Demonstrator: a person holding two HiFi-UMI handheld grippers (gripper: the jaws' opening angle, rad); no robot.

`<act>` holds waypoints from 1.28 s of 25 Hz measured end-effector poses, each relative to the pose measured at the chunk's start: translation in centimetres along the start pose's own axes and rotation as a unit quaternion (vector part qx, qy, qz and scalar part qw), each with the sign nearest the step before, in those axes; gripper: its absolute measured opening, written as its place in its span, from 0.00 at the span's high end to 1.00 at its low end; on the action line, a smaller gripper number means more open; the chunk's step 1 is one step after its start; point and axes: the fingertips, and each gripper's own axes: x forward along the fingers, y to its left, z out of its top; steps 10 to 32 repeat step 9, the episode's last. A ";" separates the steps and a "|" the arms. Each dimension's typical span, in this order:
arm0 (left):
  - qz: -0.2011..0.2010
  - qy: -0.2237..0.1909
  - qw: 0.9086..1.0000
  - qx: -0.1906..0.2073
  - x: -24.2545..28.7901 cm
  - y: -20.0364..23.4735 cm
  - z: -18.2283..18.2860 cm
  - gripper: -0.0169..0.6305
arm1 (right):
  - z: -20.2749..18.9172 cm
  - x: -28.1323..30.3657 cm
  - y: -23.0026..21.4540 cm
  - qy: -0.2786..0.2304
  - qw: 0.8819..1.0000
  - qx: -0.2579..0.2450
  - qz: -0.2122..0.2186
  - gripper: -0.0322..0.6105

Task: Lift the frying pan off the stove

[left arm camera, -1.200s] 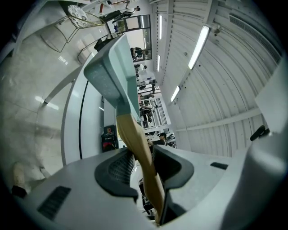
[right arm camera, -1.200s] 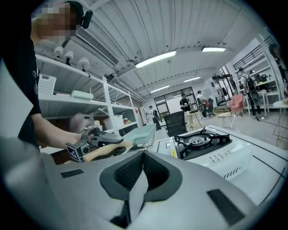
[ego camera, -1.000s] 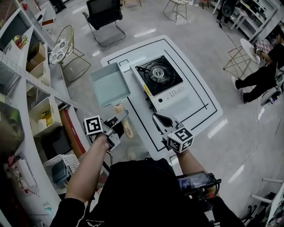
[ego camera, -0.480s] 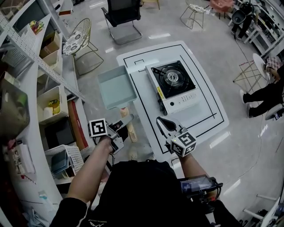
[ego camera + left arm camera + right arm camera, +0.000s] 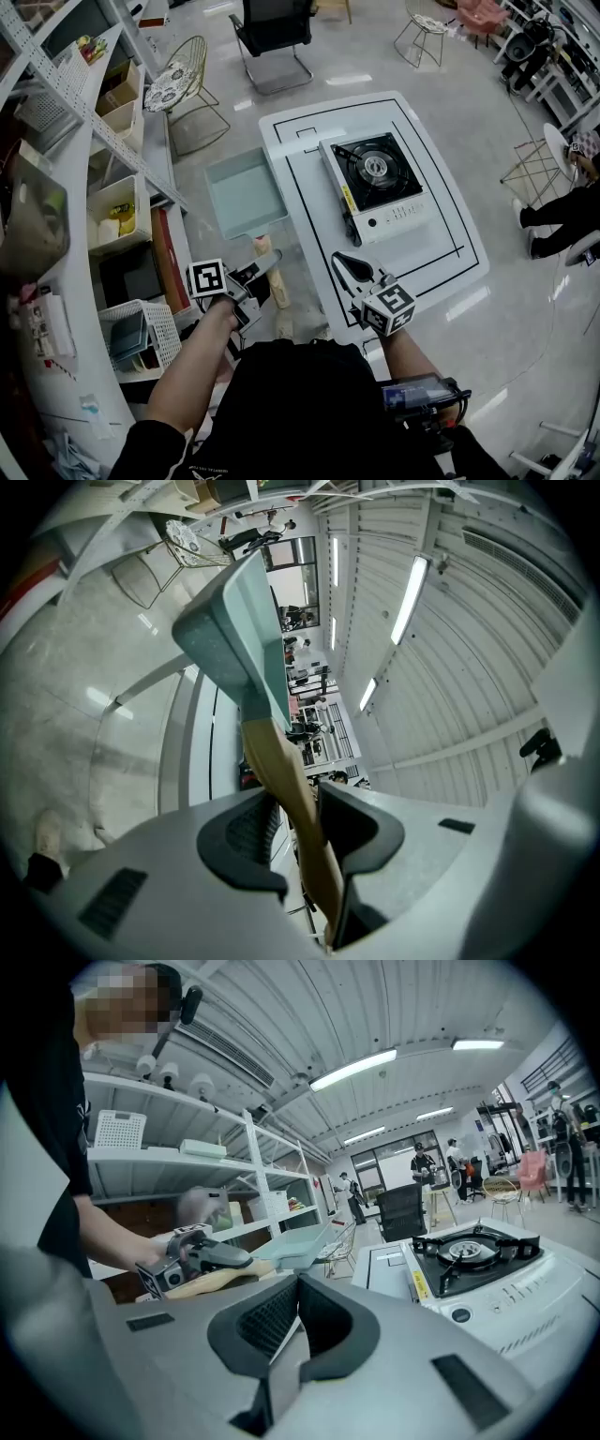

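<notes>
Pan, pale grey-green, rectangular, metal [image 5: 246, 190], with light wooden handle [image 5: 260, 246]: clear of the burner, out ahead of the left tool [image 5: 265, 262], hanging over the floor off the surface's left edge and touching nothing else. Left tool: jaws clamped on the wooden handle, one pad on each side, pan body beyond the tips. Right tool [image 5: 349, 265]: jaws together, nothing between them, hovering above the near edge of the surface. Stove, white, single-burner, portable, black grate [image 5: 380, 183]: ahead and slightly right of the right tool, burner bare. Step in hand, by judgement: lift complete, pan in carry or hold. Next move calls for a level wrist, as the long pan levers on a narrow grip, and for a chosen set-down place; none is marked. Surface [image 5: 441, 248]: white tabletop with black ruled outlines, bearing only the stove. Room: pale glossy floor [image 5: 487, 94]; white shelving rack with boxes and baskets [image 5: 84, 131] left of the left tool; black office chair [image 5: 274, 28] and wire chair [image 5: 178, 80] far ahead; seated person [image 5: 562, 202] far right.
</notes>
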 end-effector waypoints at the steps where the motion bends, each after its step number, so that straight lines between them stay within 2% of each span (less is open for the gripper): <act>1: -0.008 -0.002 1.000 0.000 0.0 -0.2 0.0 0.77 | 0.0 0.0 0.0 0.000 1.000 0.000 0.000 0.91; 4: -0.020 -0.006 1.000 -0.003 -0.1 -0.4 -0.2 0.77 | 0.0 -0.1 0.0 -0.001 1.000 -0.001 -0.001 0.91; 32: -0.022 -0.011 1.000 -0.004 -0.2 -0.4 -0.4 0.77 | 0.0 -0.4 -0.2 0.000 1.000 -0.001 -0.002 0.91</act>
